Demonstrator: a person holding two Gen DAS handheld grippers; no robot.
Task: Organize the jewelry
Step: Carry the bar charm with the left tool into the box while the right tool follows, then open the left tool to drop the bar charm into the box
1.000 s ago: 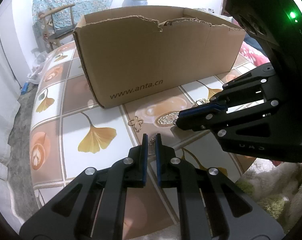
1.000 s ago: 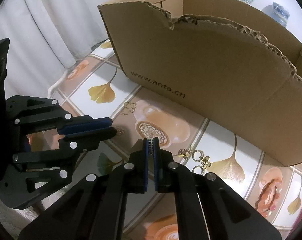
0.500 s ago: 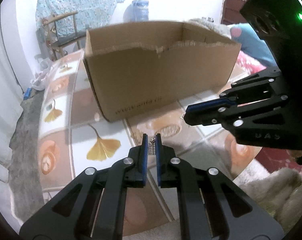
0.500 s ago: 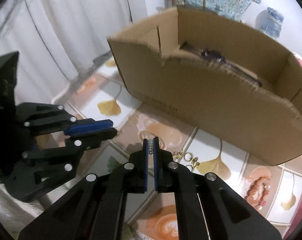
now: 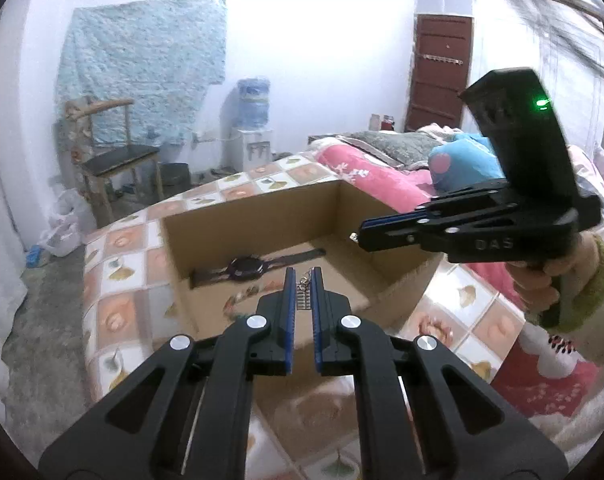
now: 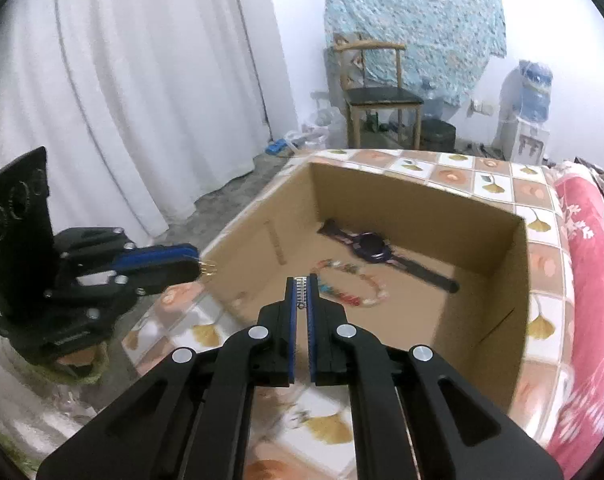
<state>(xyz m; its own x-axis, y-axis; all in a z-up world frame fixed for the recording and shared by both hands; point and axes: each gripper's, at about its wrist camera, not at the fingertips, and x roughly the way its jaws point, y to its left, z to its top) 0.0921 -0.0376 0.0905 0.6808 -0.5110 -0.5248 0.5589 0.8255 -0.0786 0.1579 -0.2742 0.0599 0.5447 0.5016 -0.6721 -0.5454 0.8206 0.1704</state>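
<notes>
An open cardboard box (image 5: 261,212) (image 6: 402,204) stands on the tiled table (image 5: 117,240). On its floor lie a dark wristwatch (image 5: 245,268) (image 6: 372,246) and a bead bracelet (image 6: 350,284). My left gripper (image 5: 303,274) (image 6: 197,262) is shut on a small gold jewellery piece (image 6: 209,270) and hovers over the box's near left corner. A small metal chain piece (image 6: 300,292) is pinched in my right gripper (image 6: 302,280) (image 5: 356,236), which hangs above the box's near wall. A hand in a green-cuffed sleeve (image 5: 542,280) holds the right gripper.
A bed with a pink blanket (image 5: 382,176) borders the table on the right. A wooden chair (image 5: 113,156), a water dispenser (image 5: 253,120) and a dark bin (image 6: 438,136) stand behind the table. White curtains (image 6: 141,80) hang to the left.
Both grippers have risen from just above the tabletop to above the box's near wall, each still pinching its piece. The box's inside with watch and bracelet has come into view.
</notes>
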